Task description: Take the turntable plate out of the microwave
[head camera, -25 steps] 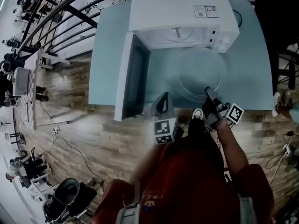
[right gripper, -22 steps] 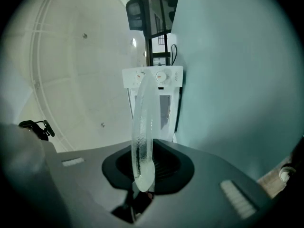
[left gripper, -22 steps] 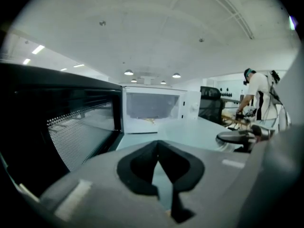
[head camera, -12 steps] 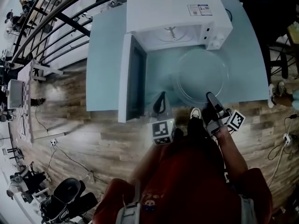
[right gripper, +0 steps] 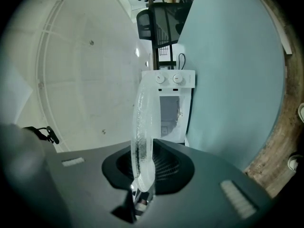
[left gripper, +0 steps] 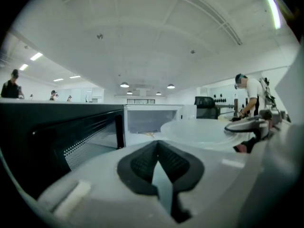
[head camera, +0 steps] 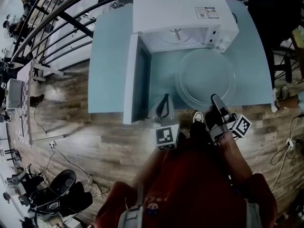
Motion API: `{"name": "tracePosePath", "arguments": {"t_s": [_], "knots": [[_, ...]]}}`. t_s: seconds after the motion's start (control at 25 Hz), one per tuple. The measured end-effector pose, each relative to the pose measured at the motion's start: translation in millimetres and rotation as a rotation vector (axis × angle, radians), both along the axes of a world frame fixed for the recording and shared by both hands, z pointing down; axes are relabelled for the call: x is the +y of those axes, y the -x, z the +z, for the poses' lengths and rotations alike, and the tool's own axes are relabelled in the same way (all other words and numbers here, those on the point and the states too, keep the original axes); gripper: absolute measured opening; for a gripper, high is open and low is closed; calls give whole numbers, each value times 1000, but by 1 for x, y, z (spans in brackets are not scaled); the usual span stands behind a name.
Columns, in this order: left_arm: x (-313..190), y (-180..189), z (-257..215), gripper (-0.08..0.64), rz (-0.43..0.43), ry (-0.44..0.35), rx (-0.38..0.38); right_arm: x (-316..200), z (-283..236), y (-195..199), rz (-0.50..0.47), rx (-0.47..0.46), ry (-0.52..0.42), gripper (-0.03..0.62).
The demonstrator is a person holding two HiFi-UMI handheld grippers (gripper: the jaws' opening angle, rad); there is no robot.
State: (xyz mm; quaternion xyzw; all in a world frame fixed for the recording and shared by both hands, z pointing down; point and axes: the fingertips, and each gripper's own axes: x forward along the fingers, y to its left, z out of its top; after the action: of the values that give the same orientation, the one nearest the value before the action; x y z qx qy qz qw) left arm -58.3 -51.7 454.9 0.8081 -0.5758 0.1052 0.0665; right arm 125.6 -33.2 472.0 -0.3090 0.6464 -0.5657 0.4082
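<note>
Blue table (head camera: 109, 56), right gripper (head camera: 214, 99) clamping turntable plate (head camera: 206, 72), now raised higher, left gripper (head camera: 164, 99) closed empty.

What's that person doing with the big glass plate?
A person is working two hand-held grippers. The right gripper is clamped on the rim of the glass turntable plate, which is out of the open microwave and held above the blue table. The left gripper is shut and empty.
</note>
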Motion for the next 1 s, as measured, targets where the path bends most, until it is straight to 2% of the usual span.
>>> {"name": "tracePosePath", "arguments": {"t_s": [0.36,1.0], "knots": [[-3,0,-8,0,-22,-56,4,-8,-23,7,-21,-37,-36,34],[-16,12,-16,0,-45,-64,35,-21,-35,20,-38,-30,-48,34]]}}
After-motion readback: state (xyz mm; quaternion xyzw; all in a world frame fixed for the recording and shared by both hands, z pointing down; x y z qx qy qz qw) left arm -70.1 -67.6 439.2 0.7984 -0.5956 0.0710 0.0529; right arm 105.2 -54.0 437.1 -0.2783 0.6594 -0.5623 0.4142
